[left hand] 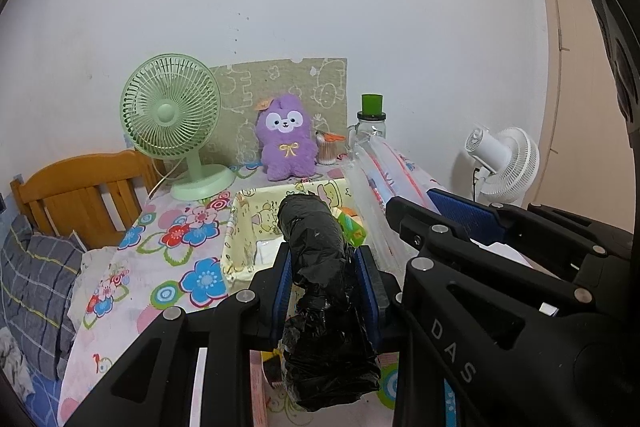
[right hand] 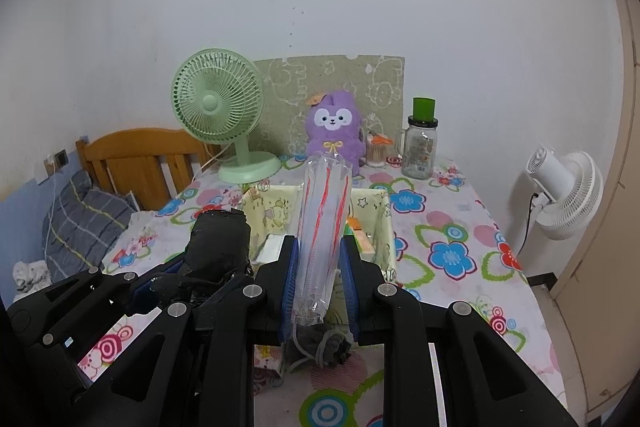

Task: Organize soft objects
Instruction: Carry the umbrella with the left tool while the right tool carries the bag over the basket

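My left gripper (left hand: 325, 277) is shut on a roll of black plastic bags (left hand: 316, 251), held above the near edge of a yellow cartoon-print fabric box (left hand: 240, 227). The roll also shows in the right wrist view (right hand: 218, 239). My right gripper (right hand: 320, 279) is shut on a clear plastic pack with red stripes (right hand: 324, 219), which points up and forward over the same box (right hand: 384, 227). In the left wrist view the pack (left hand: 376, 179) slants up to the right of the black roll. A grey soft item (right hand: 324, 345) lies on the table under the right gripper.
The floral tablecloth table (right hand: 452, 255) carries a green desk fan (left hand: 172, 123), a purple plush (left hand: 286, 137), a glass jar with a green lid (right hand: 420, 143) and a cotton-swab cup (right hand: 378, 149). A wooden bed headboard (left hand: 80, 195) stands left; a white fan (right hand: 564, 191) stands right.
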A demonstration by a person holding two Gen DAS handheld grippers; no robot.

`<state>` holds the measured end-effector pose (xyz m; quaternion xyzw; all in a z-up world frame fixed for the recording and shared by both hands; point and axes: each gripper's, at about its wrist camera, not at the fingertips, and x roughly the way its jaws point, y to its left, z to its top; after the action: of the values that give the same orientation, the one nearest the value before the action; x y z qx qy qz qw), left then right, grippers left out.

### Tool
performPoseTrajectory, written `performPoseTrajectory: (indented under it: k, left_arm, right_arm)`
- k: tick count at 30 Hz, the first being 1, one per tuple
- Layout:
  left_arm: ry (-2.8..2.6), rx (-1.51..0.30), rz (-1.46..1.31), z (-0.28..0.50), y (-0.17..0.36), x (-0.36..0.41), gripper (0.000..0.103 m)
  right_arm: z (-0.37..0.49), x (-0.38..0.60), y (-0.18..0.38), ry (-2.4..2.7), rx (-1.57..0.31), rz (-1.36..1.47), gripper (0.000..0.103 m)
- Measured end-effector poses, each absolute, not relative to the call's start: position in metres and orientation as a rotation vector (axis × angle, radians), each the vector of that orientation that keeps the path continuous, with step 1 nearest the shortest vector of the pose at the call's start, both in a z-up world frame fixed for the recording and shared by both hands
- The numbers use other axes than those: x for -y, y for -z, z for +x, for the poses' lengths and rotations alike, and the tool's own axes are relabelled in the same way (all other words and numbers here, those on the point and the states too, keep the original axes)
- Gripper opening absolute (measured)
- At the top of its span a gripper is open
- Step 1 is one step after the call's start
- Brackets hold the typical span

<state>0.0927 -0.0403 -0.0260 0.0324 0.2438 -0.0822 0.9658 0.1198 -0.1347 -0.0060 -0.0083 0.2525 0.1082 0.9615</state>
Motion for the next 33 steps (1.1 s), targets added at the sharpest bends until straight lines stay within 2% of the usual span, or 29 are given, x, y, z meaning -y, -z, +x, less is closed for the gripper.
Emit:
performPoseTrajectory:
  k: [33]
  left_arm:
    - [0.121,-0.543,0.054,0.185,0.047,0.023,0.030]
  right_arm:
    - [0.204,0.124,0.027,-0.214,-0.559,0.023,0.024]
